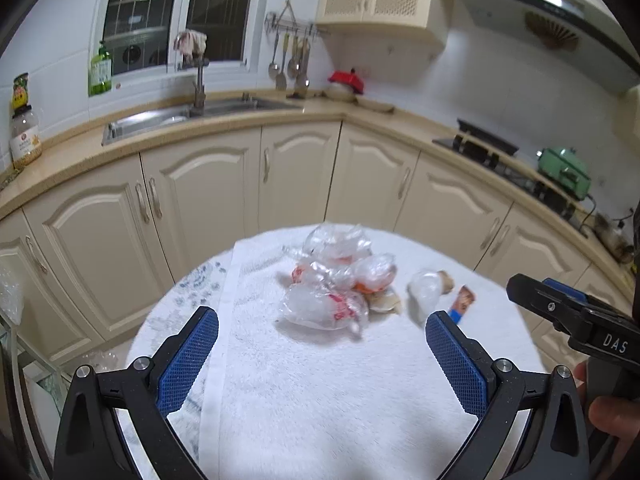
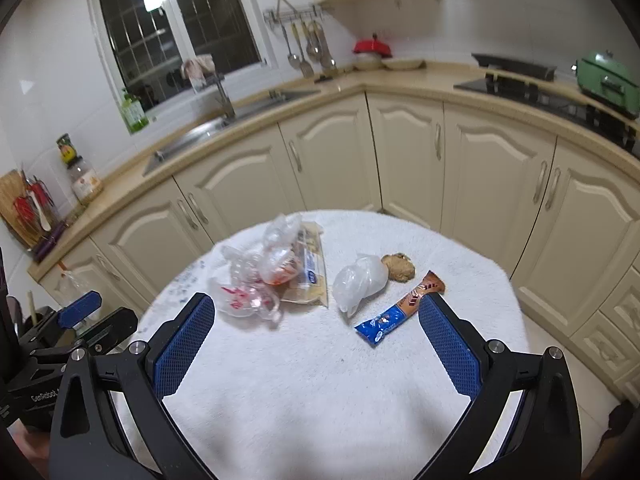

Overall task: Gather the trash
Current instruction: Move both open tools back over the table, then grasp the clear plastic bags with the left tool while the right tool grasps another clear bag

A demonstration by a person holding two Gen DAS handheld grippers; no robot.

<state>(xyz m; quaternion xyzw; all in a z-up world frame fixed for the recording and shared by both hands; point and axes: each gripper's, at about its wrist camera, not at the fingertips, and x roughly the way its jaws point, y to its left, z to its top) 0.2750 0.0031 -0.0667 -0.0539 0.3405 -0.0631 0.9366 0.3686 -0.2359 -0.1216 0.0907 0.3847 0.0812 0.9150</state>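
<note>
Trash lies on a round table under a white towel [image 2: 320, 380]. A heap of crumpled clear plastic bags with red print [image 1: 332, 288] [image 2: 256, 276] sits left of centre, over a flat printed wrapper [image 2: 312, 276]. To its right are a small white plastic bag [image 2: 360, 282] [image 1: 424, 292], a brown crumpled lump [image 2: 399, 267] and a blue-and-brown snack wrapper [image 2: 400, 308] [image 1: 462, 304]. My left gripper [image 1: 322, 334] is open, short of the heap. My right gripper [image 2: 316, 320] is open, nothing between its fingers; the snack wrapper lies by its right finger.
Cream kitchen cabinets [image 1: 280, 172] curve behind the table, with a sink [image 1: 180, 116], a stove [image 2: 520, 80] and a green appliance [image 2: 608, 80] on the counter. The other gripper shows at each view's edge: the right one [image 1: 568, 312], the left one [image 2: 76, 320].
</note>
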